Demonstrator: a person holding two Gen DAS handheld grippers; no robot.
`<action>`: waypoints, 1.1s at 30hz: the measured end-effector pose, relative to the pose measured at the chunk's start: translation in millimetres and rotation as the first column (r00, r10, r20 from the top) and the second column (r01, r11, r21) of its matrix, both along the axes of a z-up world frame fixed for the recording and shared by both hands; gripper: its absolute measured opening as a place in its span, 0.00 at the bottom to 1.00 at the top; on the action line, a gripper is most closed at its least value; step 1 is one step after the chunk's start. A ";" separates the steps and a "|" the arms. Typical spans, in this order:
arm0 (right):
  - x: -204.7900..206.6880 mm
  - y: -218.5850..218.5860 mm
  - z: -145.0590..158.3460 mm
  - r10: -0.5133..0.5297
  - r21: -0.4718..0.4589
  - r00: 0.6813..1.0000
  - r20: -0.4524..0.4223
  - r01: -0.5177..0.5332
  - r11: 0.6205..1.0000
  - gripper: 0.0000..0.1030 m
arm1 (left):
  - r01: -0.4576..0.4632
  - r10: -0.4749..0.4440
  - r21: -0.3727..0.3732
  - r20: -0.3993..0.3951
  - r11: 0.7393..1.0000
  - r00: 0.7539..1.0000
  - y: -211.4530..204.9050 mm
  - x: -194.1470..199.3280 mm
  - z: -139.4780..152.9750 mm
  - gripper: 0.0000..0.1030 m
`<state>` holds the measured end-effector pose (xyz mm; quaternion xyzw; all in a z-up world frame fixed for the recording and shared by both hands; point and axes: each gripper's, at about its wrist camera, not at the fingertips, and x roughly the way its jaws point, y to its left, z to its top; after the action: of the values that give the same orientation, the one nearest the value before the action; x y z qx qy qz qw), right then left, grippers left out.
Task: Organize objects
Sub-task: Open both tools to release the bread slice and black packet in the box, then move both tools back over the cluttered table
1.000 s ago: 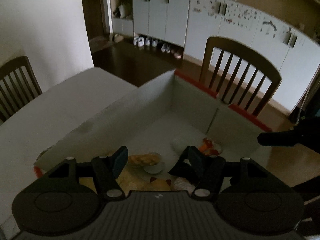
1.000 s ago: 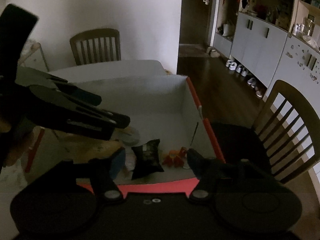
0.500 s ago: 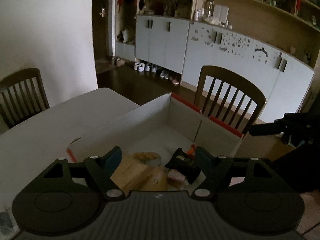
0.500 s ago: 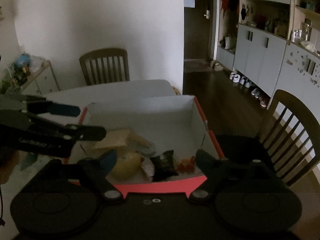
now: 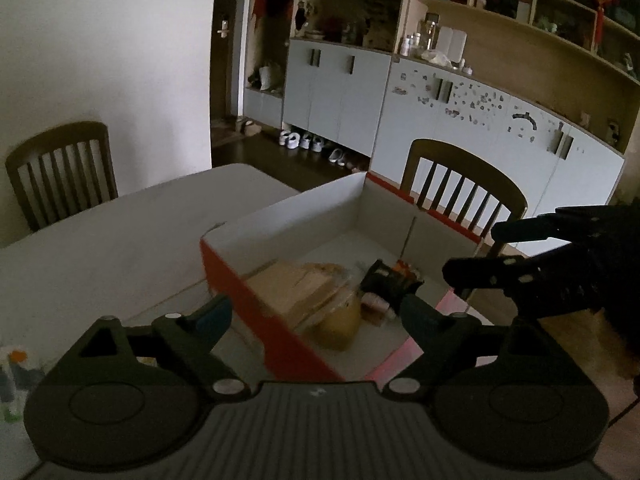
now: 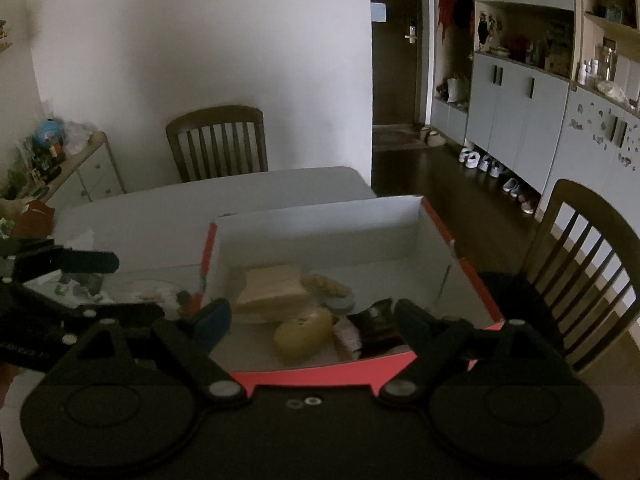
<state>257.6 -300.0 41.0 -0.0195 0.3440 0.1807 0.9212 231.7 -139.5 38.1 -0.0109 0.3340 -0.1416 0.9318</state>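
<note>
**Red box holds the items, both grippers empty above it**

The red box (image 6: 400,364) with white inner walls sits on the pale table (image 5: 120,232), and the task's things lie bunched at its near end.

Your left gripper (image 5: 316,312) is spread wide and holds nothing; its 2 fingers straddle the box's near red corner. Your right gripper (image 6: 312,316) is also spread and empty, hanging over the box's near red wall.

Inside, you can see a tan block (image 6: 272,288), a yellowish rounded item (image 6: 304,334) just in front of it, and a dark packet (image 6: 376,320) to the right. A small orange object (image 5: 402,267) shows beyond the packet only in the left wrist view; the right wrist view hides it.

The left wrist view shows your right gripper as dark fingers (image 5: 516,276) reaching in from the right edge, over the box's far corner. The right wrist view shows your left gripper as a blue-tipped finger (image 6: 92,262) at the left edge, outside the box, over blurred clutter (image 6: 80,292) on the table.

Only the right wrist view takes in the low side cabinet (image 6: 80,172) with things piled on top. Each view shows 2 wooden chairs (image 5: 460,184) at the table.
</note>
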 end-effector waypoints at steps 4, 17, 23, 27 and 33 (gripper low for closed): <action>-6.4 18.0 -5.0 0.011 0.014 1.000 -0.021 -0.011 1.000 0.86 | -0.011 0.011 -0.009 -0.011 1.000 1.000 17.2 -13.7 -6.6 0.89; -24.4 96.5 -25.0 0.107 -0.011 0.991 -0.076 -0.108 0.994 0.86 | -0.161 0.160 -0.015 -0.051 0.987 0.986 97.4 -42.2 -35.0 1.00; -25.7 128.6 -32.5 0.139 -0.026 0.986 -0.093 -0.142 0.989 0.86 | -0.298 0.299 0.016 -0.037 0.954 0.954 142.8 -51.8 -46.0 1.00; -23.3 151.1 -38.0 0.160 -0.037 0.982 -0.104 -0.165 0.986 0.86 | -0.372 0.373 0.037 -0.026 0.927 0.927 170.1 -55.1 -52.0 1.00; -17.5 186.8 -50.5 0.210 -0.087 0.971 -0.112 -0.220 0.972 0.86 | -0.397 0.395 -0.001 -0.096 0.918 0.914 209.7 -48.0 -62.5 1.00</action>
<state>240.1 -113.2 -9.5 -0.0931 0.3951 0.2628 0.8753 183.8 70.2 -24.4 -0.0945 0.3667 0.0470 0.9243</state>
